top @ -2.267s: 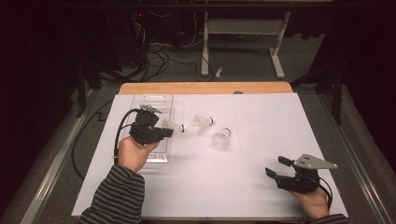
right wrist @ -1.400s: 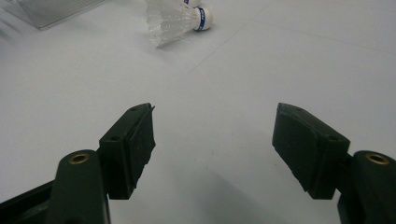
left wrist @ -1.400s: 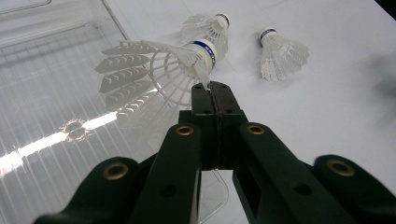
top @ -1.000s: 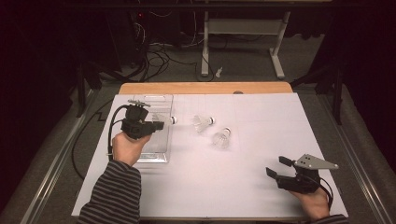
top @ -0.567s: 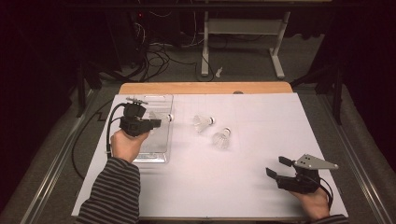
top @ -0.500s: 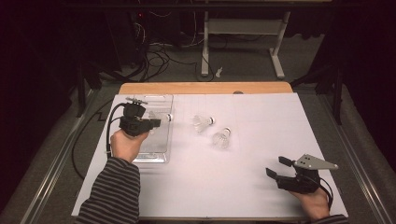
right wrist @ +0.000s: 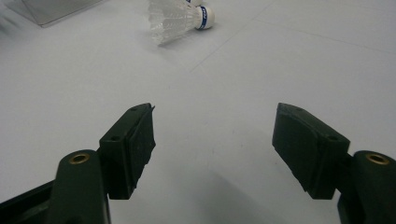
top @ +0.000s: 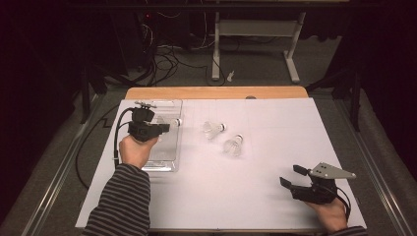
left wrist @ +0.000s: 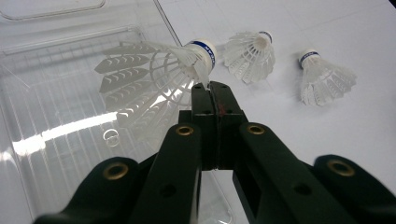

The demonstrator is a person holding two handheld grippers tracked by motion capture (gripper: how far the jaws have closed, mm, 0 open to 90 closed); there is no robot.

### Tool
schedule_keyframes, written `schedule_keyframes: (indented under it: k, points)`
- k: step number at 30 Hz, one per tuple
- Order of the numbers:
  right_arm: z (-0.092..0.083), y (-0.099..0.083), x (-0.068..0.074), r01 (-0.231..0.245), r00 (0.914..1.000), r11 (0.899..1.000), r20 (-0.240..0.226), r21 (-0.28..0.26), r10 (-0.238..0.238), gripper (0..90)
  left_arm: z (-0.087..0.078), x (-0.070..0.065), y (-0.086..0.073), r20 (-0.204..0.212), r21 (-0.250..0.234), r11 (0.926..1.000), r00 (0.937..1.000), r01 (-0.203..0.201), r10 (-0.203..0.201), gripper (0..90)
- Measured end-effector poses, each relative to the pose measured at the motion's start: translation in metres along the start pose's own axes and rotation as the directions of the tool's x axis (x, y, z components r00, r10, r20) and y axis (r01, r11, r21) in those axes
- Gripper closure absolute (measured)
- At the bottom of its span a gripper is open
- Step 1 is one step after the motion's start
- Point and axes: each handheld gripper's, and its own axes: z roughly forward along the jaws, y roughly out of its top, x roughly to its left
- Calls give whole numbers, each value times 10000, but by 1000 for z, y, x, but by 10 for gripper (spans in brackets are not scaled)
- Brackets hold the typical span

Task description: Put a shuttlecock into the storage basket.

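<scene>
White table | left claw clenched on shuttlecock skirt, over tray

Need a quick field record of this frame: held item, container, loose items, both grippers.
held item: shuttlecock, pinched by its skirt near the cork
left gripper: shut on the shuttlecock, above the clear plastic tray
tray: clear, at the left of the white sheet
loose items: two shuttlecocks lying on the sheet, right of the tray
right gripper: open, nothing between its jaws, low over the sheet at near right
</scene>
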Motion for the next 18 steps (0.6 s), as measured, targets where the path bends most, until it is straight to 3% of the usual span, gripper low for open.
schedule_keyframes:
  k: [18]
  points:
    - [0,0,1,-2,10000,10000,24,55,2,301,5,16,3,-373,-83,9989,9982,468,-471,900]
